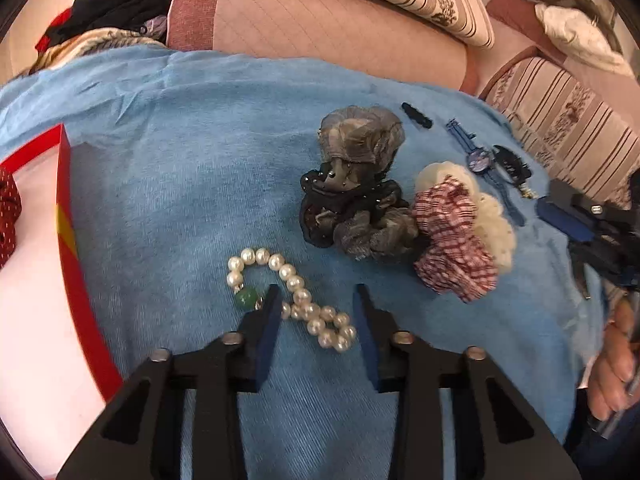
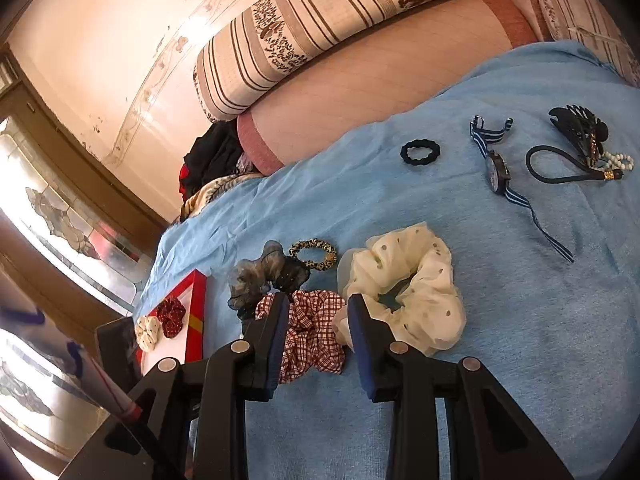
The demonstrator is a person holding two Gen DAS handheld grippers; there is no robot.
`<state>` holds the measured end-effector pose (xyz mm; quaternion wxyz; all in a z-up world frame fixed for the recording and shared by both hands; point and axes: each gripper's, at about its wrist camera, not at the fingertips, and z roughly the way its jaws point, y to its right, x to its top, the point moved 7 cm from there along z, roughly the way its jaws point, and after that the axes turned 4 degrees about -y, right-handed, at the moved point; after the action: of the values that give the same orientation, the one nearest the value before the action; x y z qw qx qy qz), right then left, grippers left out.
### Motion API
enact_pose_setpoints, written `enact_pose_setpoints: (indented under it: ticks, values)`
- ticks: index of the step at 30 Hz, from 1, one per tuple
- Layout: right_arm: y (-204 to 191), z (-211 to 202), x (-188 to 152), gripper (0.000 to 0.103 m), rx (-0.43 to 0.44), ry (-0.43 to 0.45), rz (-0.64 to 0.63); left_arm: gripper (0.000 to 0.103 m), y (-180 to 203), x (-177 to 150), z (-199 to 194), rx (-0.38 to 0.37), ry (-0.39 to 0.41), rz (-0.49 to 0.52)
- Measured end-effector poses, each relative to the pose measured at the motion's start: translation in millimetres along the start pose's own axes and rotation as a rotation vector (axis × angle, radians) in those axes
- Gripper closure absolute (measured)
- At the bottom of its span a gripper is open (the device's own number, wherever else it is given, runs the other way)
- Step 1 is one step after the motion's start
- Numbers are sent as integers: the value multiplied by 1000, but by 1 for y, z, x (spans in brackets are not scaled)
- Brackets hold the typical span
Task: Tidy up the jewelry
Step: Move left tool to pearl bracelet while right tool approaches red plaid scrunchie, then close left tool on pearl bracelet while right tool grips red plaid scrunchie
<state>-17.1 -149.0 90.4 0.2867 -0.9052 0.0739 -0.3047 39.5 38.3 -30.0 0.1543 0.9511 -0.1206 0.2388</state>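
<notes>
From the left wrist, the left tool (image 1: 316,300) hangs low over the blue blanket (image 1: 180,184) with its jaws partly apart, straddling the lower loop of a pearl bracelet (image 1: 296,300). The pads do not press on the beads, so nothing is held yet; the placement suggests a pinch on the strand is being lined up. The bracelet lies twisted in a figure-eight, its green bead (image 1: 247,298) just beside the left pad. To the left stands a red box (image 1: 66,208) with a red dotted scrunchie (image 1: 8,216) already inside, probably the place where sorted pieces go. Beyond the bracelet a grey scrunchie (image 1: 360,140) and a dark one (image 1: 344,208) are heaped together, with a checked scrunchie (image 1: 452,248) and a cream scrunchie (image 1: 492,216) beside them. A blue watch (image 1: 478,158) lies further back. The heap sits clear of the path to the box.

From the right wrist, the right tool (image 2: 318,320) stands partly open over the checked scrunchie (image 2: 312,332), whose cloth shows between the jaws; whether the pads pinch it cannot be told. The cream scrunchie (image 2: 408,288) touches the right pad and could get dragged along. A leopard hair tie (image 2: 314,254), a black hair tie (image 2: 420,153), the watch (image 2: 498,170) and a black hair claw (image 2: 576,124) lie scattered beyond, well apart from the tool.
</notes>
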Motion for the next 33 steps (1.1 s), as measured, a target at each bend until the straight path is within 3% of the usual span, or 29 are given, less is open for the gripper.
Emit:
enact_pose_setpoints:
  ticks: [8,9,12,13,17,24,25,28,33]
  values:
    - [-8,5,-4,69,-22,-11,-49,78,4,2,21,108,-6,77]
    - [-9,6,-5,69,-30,-13,-57,94,5,1,18,113,-1,76]
    - [-13,10,-9,69,-37,-35,-81,94,2,2,9,61,5,32]
    - [-15,12,-11,67,-43,-36,-94,94,1,3,4,61,17,29]
    - [-36,17,-21,40,-61,-39,-196,94,-2,10,-16,48,79,10]
    - [-55,56,-42,37,-218,-73,-392,94,-7,20,-44,52,173,-12]
    - [-54,62,-43,40,-238,-84,-406,94,-7,21,-45,49,177,-15]
    - [-47,76,-48,95,-310,-110,-433,94,-4,21,-45,43,177,-4]
    - [-44,51,-33,95,-266,-26,-373,94,0,21,-54,35,206,11]
